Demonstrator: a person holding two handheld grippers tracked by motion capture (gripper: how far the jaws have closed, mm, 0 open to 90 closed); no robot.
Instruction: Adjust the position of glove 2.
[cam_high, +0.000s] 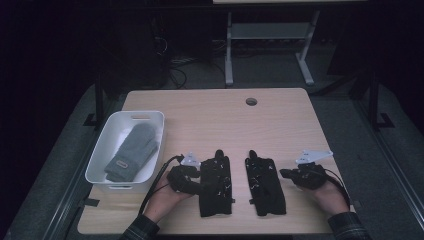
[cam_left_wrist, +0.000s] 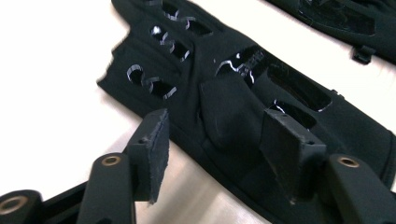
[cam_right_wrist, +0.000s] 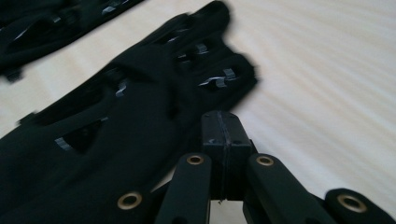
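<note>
Two black gloves with glossy markings lie flat side by side near the table's front edge, the left glove (cam_high: 216, 186) and the right glove (cam_high: 265, 187). My left gripper (cam_high: 200, 176) rests at the left glove's outer edge. In the left gripper view it (cam_left_wrist: 217, 128) is open, its jaws standing either side of the thumb part of the left glove (cam_left_wrist: 243, 88) without pinching it. My right gripper (cam_high: 283, 173) sits just right of the right glove. In the right gripper view it (cam_right_wrist: 224, 122) is shut and holds nothing, close beside the edge of the right glove (cam_right_wrist: 140, 107).
A white bin (cam_high: 150, 118) at the table's left holds a grey mitten (cam_high: 132, 151). The wooden table (cam_high: 280, 125) has a cable hole (cam_high: 251, 101) near its far edge. A desk frame (cam_high: 270, 35) stands on the floor beyond. Cables trail from both grippers.
</note>
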